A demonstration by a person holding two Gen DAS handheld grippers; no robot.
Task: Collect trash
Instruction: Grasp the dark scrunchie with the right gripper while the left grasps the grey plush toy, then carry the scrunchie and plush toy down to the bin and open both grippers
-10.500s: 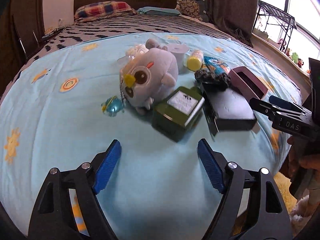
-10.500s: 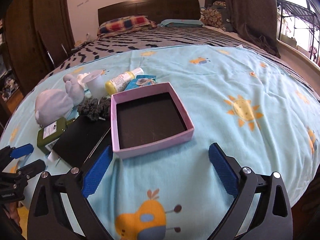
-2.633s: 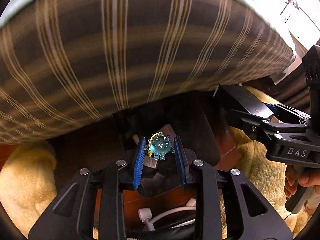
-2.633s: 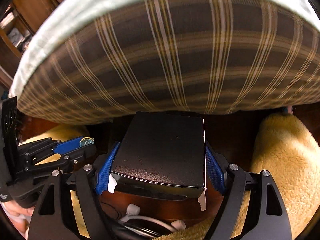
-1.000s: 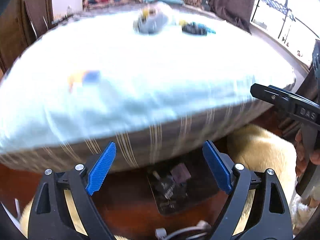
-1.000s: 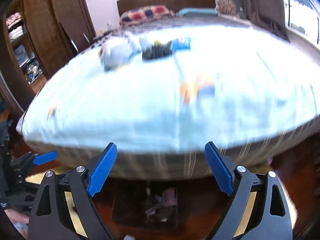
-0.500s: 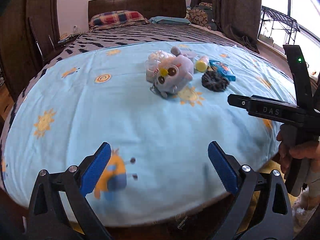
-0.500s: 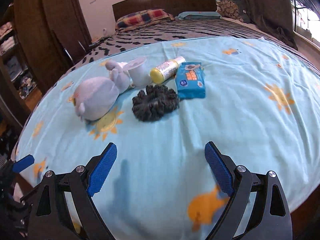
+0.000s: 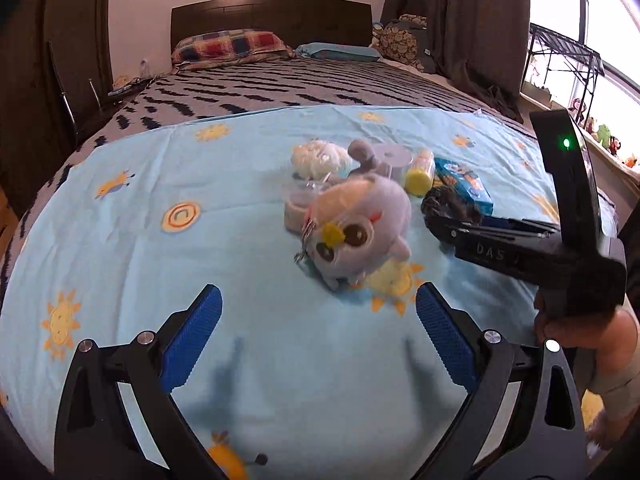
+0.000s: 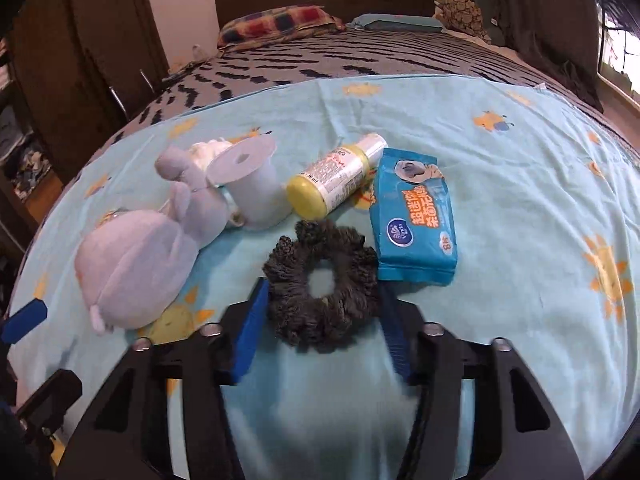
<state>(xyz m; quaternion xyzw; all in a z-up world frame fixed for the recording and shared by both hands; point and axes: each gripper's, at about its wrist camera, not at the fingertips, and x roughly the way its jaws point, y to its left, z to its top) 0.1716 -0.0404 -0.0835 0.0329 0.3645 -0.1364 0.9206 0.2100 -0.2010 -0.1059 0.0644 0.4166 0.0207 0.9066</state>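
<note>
From the left wrist view, the left gripper (image 9: pixel 316 332) hangs over the light blue bedsheet (image 9: pixel 120 264) with its 2 blue pads spread wide and nothing between them. Ahead lies a grey plush owl (image 9: pixel 356 232) on its side, with a white fluffy ball (image 9: pixel 318 156), a yellow-capped bottle (image 9: pixel 420 168), a blue wipes pack (image 9: pixel 464 186) and a dark scrunchie (image 9: pixel 448 204) behind and to its right. The right gripper's black body reaches in from the right edge, a hand (image 9: pixel 580 322) on its handle. From the right wrist view, the right gripper (image 10: pixel 324 320) has its jaws closing around the scrunchie (image 10: pixel 320 280), which sits on the bedsheet (image 10: pixel 520 200) between the 2 pads; both pads touch its sides. Just beyond it lie the bottle (image 10: pixel 336 174), the wipes pack (image 10: pixel 412 216) and a white cup (image 10: pixel 256 184) on its side, with the owl (image 10: pixel 148 260) to the left.
</note>
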